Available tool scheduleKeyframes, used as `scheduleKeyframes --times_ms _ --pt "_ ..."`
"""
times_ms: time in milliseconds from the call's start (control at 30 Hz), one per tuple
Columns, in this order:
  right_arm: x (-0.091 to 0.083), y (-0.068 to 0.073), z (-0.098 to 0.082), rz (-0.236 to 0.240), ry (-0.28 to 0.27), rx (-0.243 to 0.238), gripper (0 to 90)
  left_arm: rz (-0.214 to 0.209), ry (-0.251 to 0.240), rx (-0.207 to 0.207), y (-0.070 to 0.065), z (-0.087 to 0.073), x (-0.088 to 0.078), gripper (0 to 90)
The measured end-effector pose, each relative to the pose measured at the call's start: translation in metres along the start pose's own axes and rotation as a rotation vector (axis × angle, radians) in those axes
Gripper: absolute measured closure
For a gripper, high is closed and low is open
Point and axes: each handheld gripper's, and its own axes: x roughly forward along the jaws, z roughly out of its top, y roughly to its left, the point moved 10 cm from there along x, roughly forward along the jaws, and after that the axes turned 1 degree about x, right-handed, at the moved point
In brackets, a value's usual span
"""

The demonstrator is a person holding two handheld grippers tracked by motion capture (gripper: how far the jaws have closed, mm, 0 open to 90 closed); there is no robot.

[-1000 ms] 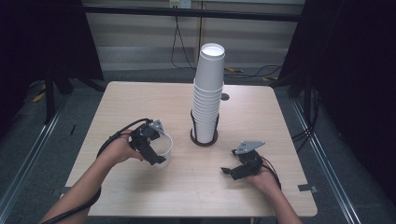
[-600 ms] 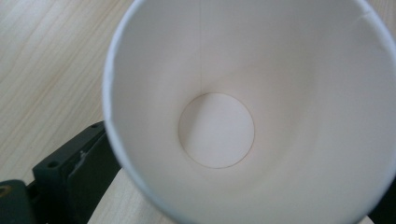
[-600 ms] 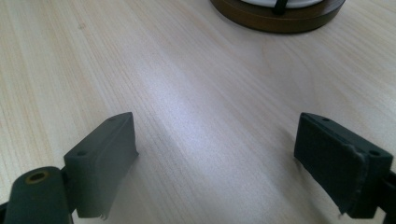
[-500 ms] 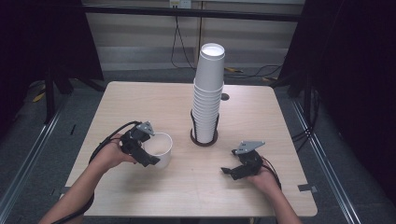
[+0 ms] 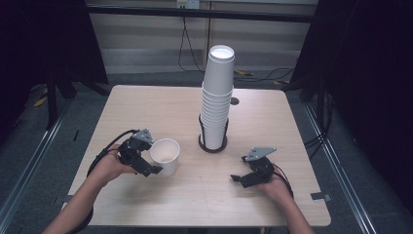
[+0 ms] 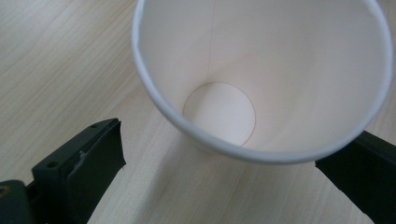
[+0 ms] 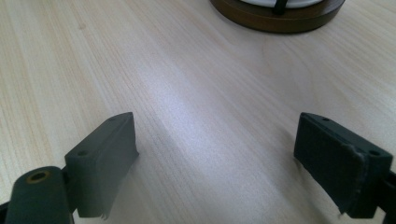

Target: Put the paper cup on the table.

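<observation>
A white paper cup (image 5: 164,156) stands upright and empty on the wooden table (image 5: 146,107), left of centre. My left gripper (image 5: 146,165) is at the cup's left side with a jaw on either side of it. In the left gripper view the cup (image 6: 280,70) sits between the jaws of my left gripper (image 6: 224,149); the left finger (image 6: 81,168) stands clear of the cup wall. A tall stack of white cups (image 5: 217,92) rises from a dark round holder (image 5: 213,146) at mid-table. My right gripper (image 5: 241,179) rests open and empty at the front right.
In the right gripper view my right gripper (image 7: 215,140) faces bare tabletop, with the brown holder base (image 7: 280,18) beyond it. A small dark hole (image 5: 234,101) lies behind the stack. Cables trail from both grippers, and dark floor and rails surround the table.
The left hand has come down and toward the near edge with the cup, which went from tilted in the air to upright on the table. The right gripper has not moved.
</observation>
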Motion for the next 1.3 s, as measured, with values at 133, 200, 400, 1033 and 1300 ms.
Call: scheduleKeyframes --times_ms 133,200,400,1033,1300 --pt "0.0 0.0 0.0 0.0 0.0 0.0 12.7 0.005 0.001 -0.014 0.002 -0.008 0.002 1.0" --pt "0.0 0.0 0.0 0.0 0.0 0.0 12.7 0.001 -0.006 -0.029 0.002 -0.011 0.003 1.0" --pt "0.0 0.0 0.0 0.0 -0.001 0.0 12.9 0.01 -0.026 -0.05 0.005 -0.018 0.003 1.0" --pt "0.0 0.0 0.0 0.001 -0.001 0.0 12.9 0.016 -0.082 -0.124 0.011 -0.049 0.004 1.8" --pt "0.0 0.0 0.0 0.002 -0.001 0.0 12.9 0.028 -0.093 -0.133 0.013 -0.064 0.005 2.2"
